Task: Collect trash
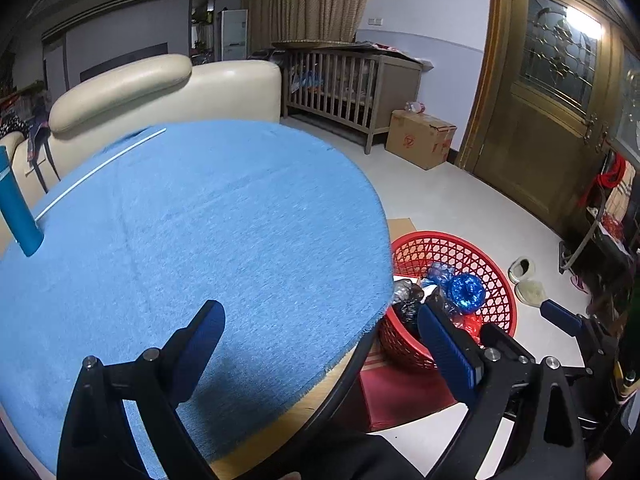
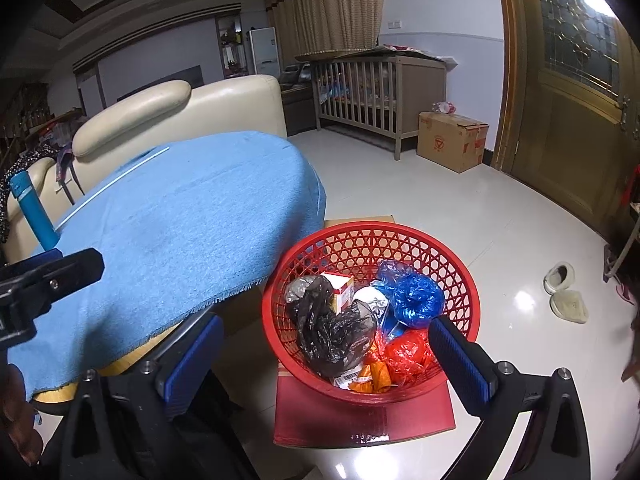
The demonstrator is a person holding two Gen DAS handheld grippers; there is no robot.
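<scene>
A red mesh basket (image 2: 352,240) stands on a red box on the floor right of the table; it also shows in the left wrist view (image 1: 472,252). It holds a black plastic bag (image 2: 328,332), a blue bag ball (image 2: 416,294), red plastic (image 2: 408,352), a small carton (image 2: 340,286) and orange scraps. My right gripper (image 2: 324,336) is open and empty just above the basket's near side. My left gripper (image 1: 320,324) is open and empty over the table's near right edge. The table's blue cloth (image 1: 200,220) carries no trash that I can see.
A blue bottle (image 1: 16,204) stands at the table's left edge beside a white stick (image 1: 100,168). A cream sofa (image 1: 160,88) is behind the table. A wooden crib (image 1: 352,88), a cardboard box (image 1: 420,140), a door and slippers (image 2: 564,292) are to the right.
</scene>
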